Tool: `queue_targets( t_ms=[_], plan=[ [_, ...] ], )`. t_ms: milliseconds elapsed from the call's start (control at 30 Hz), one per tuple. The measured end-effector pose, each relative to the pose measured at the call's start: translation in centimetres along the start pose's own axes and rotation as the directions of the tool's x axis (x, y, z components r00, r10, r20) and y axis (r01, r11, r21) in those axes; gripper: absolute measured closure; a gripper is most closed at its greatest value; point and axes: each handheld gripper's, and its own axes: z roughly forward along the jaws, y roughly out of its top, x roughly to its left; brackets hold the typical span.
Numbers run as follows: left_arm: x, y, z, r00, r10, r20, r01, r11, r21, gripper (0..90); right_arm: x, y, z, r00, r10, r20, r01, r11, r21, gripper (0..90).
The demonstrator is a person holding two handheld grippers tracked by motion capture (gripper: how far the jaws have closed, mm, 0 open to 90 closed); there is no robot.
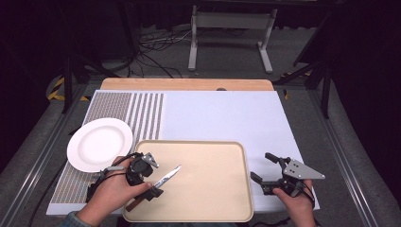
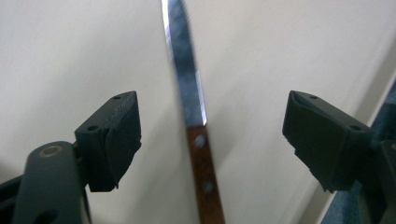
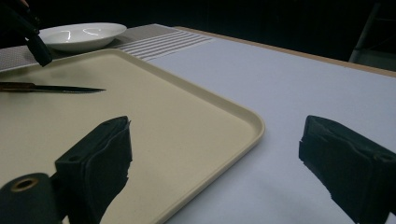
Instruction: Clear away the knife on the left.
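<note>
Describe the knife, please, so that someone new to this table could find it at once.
Start at the big beige tray on the near side of the table; a round white plate sits off its left corner. The knife lies on the tray's left part, between the open fingers of the left gripper. It is the one long thin thing there, with a shiny steel blade and a riveted brown wooden handle.

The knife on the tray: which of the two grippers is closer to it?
The left. The left gripper is right over the knife, its open jaws to either side of the wooden handle without gripping it. The right gripper is off the tray's right edge, over the table.
</note>
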Motion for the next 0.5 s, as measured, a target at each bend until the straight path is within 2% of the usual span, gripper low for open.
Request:
queue_targets(
  t_ms=[67,233,300,333,400,433,500],
  plan=[
    [-0.2,0.2,0.2,0.9995,0.031,0.001,-0.031,0.9993,-0.020,22.3,0.0,0.0,0.0,1.0000,0.000,0.000,0.000,1.000,-0.001,9.7],
    [-0.4,0.5,0.9,0.9954,0.095,-0.012,-0.095,0.9952,-0.023,40.8,0.0,0.0,0.0,1.0000,-0.001,-0.001,0.001,1.000,0.001,9.7],
    [-0.4,0.6,1.1,0.9938,0.111,-0.007,-0.111,0.9931,-0.037,53.4,0.0,0.0,0.0,1.0000,-0.001,-0.003,0.001,1.000,0.001,9.7],
    [-0.4,0.6,1.2,0.9938,0.110,-0.016,-0.111,0.9922,-0.057,56.6,0.0,0.0,0.0,1.0000,0.000,-0.003,0.000,1.000,0.001,9.6],
    [-0.3,0.6,1.2,0.9941,0.108,-0.013,-0.109,0.9915,-0.071,71.5,0.0,0.0,0.0,1.0000,0.000,-0.002,0.000,1.000,0.002,9.5],
    [-0.3,0.6,1.3,0.9940,0.109,-0.010,-0.110,0.9909,-0.078,75.9,0.0,0.0,0.0,1.0000,0.000,-0.001,0.000,1.000,0.001,9.5],
    [-0.2,0.7,1.4,0.9935,0.114,-0.007,-0.114,0.9909,-0.071,87.5,0.0,0.0,0.0,1.0000,0.000,-0.001,0.000,1.000,0.001,9.5]
  ],
)
